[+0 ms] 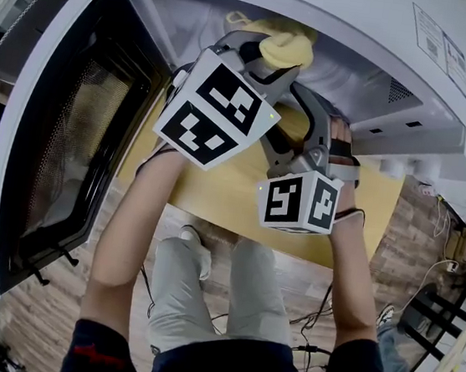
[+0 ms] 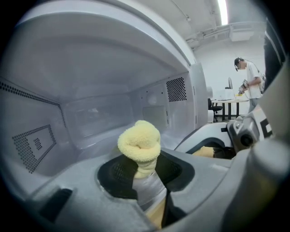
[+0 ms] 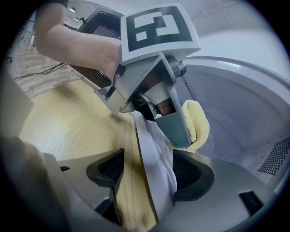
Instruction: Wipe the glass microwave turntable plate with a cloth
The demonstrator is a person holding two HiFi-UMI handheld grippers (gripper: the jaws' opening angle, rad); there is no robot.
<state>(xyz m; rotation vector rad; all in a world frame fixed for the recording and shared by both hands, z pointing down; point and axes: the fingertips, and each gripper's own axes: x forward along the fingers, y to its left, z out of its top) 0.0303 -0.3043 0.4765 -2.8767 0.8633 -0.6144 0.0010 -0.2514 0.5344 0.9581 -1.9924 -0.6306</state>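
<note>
Before the open microwave (image 1: 386,40), my right gripper (image 3: 148,174) clamps the glass turntable plate (image 3: 147,140) by its rim; my left gripper (image 2: 140,170), clenched on the yellow cloth (image 2: 139,141), is just beside its microwave-side face.

cloth (image 2: 139,142) in left tongs (image 2: 145,171), beside plate (image 3: 156,161) | plate in right tongs (image 3: 149,174) | microwave door (image 1: 61,143) at left

Bright, even light; fisheye-warped edges

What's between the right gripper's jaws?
The glass turntable plate, edge-on, gripped by the right gripper; the right gripper view shows it.
</note>
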